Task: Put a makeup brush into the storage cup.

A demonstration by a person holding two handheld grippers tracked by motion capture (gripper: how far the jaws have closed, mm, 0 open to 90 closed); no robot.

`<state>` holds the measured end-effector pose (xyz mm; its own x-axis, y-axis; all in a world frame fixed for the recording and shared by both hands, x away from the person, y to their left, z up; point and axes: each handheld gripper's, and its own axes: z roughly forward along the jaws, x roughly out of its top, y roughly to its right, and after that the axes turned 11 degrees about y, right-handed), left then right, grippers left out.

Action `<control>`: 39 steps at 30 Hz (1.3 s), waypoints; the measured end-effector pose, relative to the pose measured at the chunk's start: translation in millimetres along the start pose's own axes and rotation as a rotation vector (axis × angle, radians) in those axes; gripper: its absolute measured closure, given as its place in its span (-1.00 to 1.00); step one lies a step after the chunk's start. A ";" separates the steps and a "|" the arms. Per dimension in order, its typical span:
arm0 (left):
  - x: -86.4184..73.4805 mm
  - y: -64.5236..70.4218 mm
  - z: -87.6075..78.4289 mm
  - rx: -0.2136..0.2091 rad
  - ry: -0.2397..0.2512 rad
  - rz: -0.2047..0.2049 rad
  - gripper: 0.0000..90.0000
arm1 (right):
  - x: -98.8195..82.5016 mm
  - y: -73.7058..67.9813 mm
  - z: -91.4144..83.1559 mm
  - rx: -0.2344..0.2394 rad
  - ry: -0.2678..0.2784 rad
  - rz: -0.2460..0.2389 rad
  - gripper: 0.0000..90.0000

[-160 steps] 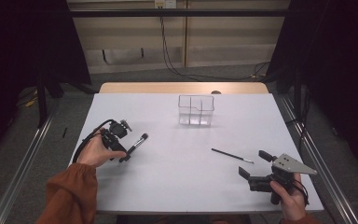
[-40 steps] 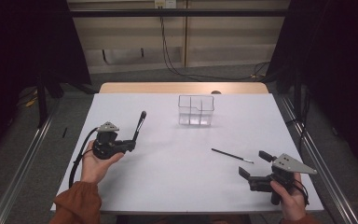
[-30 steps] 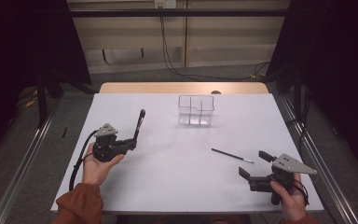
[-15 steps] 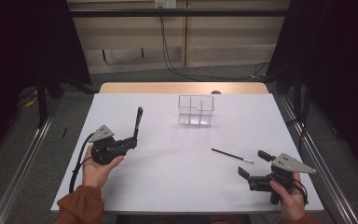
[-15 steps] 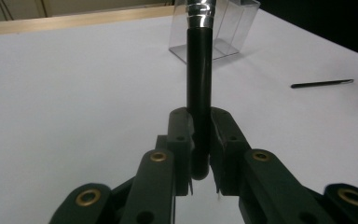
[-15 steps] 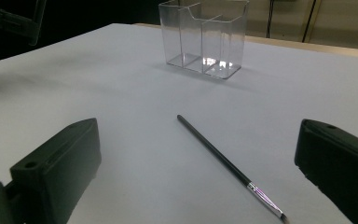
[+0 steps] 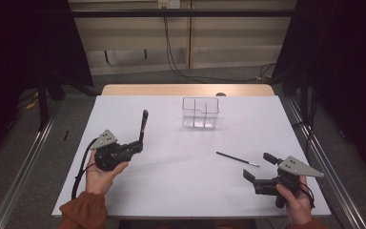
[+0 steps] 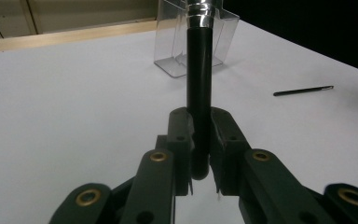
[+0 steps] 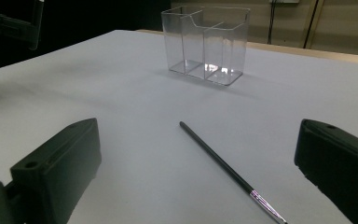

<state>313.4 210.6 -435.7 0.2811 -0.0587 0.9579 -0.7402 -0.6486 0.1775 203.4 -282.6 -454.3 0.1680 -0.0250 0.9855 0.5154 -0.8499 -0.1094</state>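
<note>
The left gripper (image 7: 134, 146) is clamped on the lower end of a black brush handle (image 7: 143, 126), which is held nearly upright above the white table (image 7: 171, 191), its silver collar (image 8: 203, 7) rising toward the top of the left gripper view. The grip is taken low on the handle, presumably so that the free length can be lowered into a container while the jaws stay clear of the rim. Farther right, toward the far side of the table, a clear plastic organizer (image 7: 200, 113) stands upright with its compartments open at the top, a likely destination for the brush. To its right and nearer the person, a thin black pencil-like brush (image 7: 237, 159) lies flat on the table, apart from everything. The right gripper (image 7: 258, 169) is held with its jaws spread wide and nothing between them, aimed at that thin brush, seemingly ready for picking it up.
</note>
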 end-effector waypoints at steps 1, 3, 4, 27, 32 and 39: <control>-0.1 0.5 0.2 -0.003 -0.001 -0.003 0.77 | 0.1 -0.1 0.8 0.003 -0.002 -0.004 -1.00; -0.4 2.0 1.0 -0.011 0.003 0.001 0.77 | 0.1 -0.1 1.2 0.003 -0.002 -0.004 -1.00; -0.5 2.9 1.5 -0.016 0.000 0.006 0.77 | 0.2 -0.3 1.7 0.003 0.000 0.000 -1.00; 1.1 26.9 13.1 -0.095 0.022 0.016 0.77 | 12.7 -26.5 28.0 0.152 0.013 0.001 -1.00; 2.0 35.1 17.7 -0.114 0.018 0.022 0.77 | 16.2 -37.0 39.1 0.191 0.008 -0.013 -1.00; 2.4 39.2 18.8 -0.125 0.026 0.012 0.77 | 21.9 -43.2 52.0 0.224 0.020 -0.017 -1.00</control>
<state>296.5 170.8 -430.7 0.2571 -0.0451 0.9653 -0.8141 -0.5484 0.1911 228.6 -219.1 -434.7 0.1421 -0.0238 0.9896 0.6922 -0.7122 -0.1165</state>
